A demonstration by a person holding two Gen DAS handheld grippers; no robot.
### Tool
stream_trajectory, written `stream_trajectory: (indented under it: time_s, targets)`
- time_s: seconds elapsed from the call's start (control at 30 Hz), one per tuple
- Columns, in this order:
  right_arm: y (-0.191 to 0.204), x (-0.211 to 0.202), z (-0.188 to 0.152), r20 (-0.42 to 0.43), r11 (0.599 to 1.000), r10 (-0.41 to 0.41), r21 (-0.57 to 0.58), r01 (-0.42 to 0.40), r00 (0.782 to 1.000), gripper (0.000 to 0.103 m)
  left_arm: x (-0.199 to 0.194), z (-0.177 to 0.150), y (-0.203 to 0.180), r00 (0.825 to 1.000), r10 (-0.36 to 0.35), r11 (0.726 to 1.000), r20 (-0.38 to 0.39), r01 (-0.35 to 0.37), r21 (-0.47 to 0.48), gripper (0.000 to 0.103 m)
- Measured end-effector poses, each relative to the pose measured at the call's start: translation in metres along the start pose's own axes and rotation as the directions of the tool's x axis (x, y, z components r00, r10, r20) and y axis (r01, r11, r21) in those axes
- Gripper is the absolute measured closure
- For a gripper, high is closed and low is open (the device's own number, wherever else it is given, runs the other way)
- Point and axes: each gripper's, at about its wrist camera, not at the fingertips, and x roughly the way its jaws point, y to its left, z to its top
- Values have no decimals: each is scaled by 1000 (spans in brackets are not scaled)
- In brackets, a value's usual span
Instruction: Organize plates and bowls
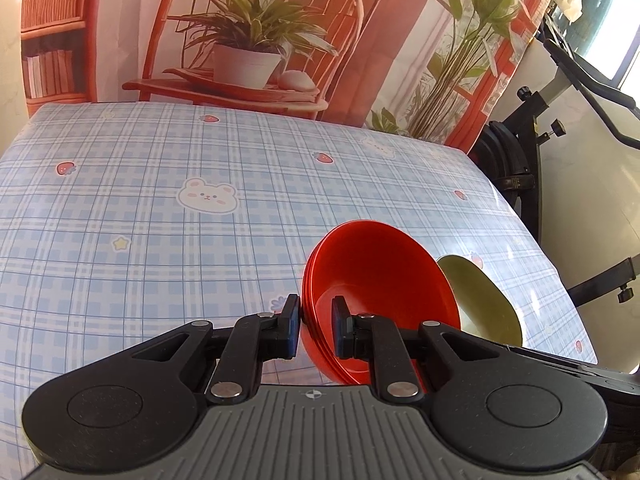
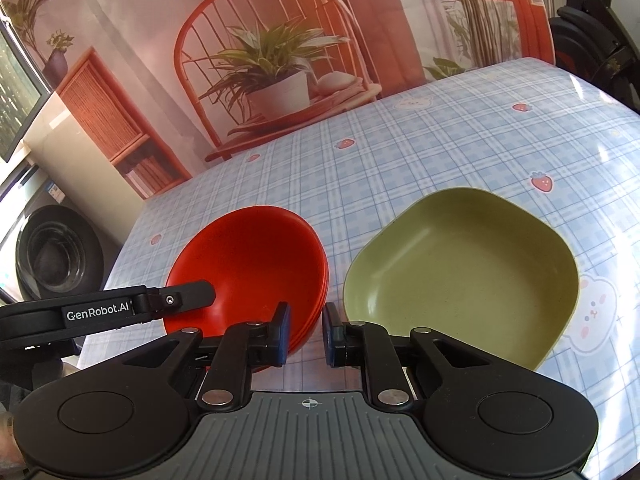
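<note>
Two dishes: red bowl stack [image 2: 248, 264] beside green plate [image 2: 460, 276]
Surface: blue plaid tablecloth [image 1: 160, 220]
Room: printed backdrop [image 1: 256, 40]
Left gripper [image 1: 316, 322]: pinching the bowls' rim
Right gripper [image 2: 306, 332]: nearly closed, pinching nothing

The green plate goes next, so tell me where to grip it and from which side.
Pinch the green plate at its raised near rim, just ahead of the right gripper, coming in steeply from above. It lies flat on the table, so only the upturned edge offers the fingers a lip.
</note>
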Motion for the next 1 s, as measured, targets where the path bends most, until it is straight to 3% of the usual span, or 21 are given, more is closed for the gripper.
stream_trajectory:
  time_s: [0.2,0.67,1.0]
  targets:
    - [-12,-13,10,56,999,-2,44,0,998,90,-2,5,-15,999,-26,999,18,26,21,86]
    - [-55,-44,30,166,992,-73,114,55,983,93,22,15,-64,995,-99,990,-30,102,102,86]
    - [-88,-45,24,165,978,-132,183,101,977,94,55,10,-87,987,-120,980,-110,135,144,85]
